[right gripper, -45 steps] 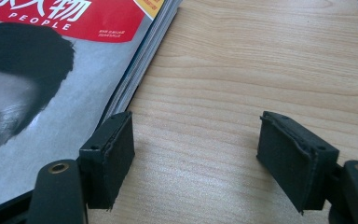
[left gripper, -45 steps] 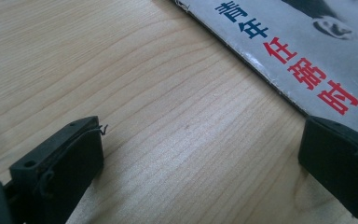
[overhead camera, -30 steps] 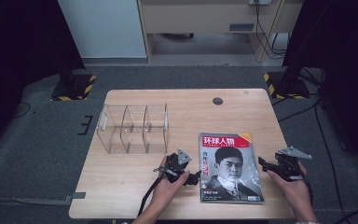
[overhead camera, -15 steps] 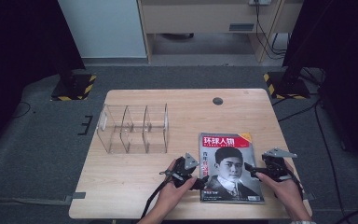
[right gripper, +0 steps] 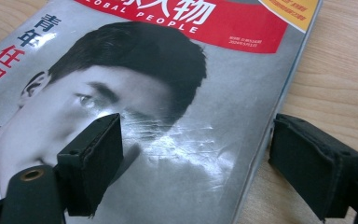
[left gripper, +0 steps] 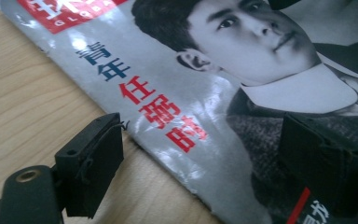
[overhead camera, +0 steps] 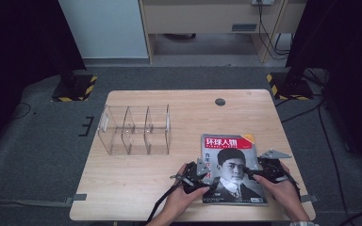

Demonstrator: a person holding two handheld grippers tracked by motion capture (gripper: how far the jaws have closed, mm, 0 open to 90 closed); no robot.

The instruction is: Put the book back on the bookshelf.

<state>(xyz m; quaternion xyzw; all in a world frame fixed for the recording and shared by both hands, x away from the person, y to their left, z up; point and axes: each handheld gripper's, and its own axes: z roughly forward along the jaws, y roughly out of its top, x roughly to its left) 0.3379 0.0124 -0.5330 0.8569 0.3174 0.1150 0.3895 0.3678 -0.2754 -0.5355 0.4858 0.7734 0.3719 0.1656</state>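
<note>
A magazine (overhead camera: pixel 231 162) with a red title band and a portrait cover lies flat at the table's front right. My left gripper (overhead camera: pixel 199 175) sits at its left edge. In the left gripper view the gripper (left gripper: pixel 200 140) is open, one jaw over bare wood and the other over the cover (left gripper: pixel 168 93), the edge between them; its jaws have just been closing a little. My right gripper (overhead camera: pixel 260 170) is at the magazine's right edge. In the right gripper view it (right gripper: pixel 198 140) is open astride that edge of the cover (right gripper: pixel 242 70); its jaws have just been closing slightly, pads off the paper.
A clear acrylic divider rack (overhead camera: pixel 134 129) stands on the wooden table (overhead camera: pixel 136 193) to the left of centre. A round cable hole (overhead camera: pixel 220 101) is near the far edge. Dark floor and stand bases surround the table.
Both hands have closed in on the magazine: the left gripper moved right to its left edge, the right gripper moved left to its right edge. The magazine has not shifted.
</note>
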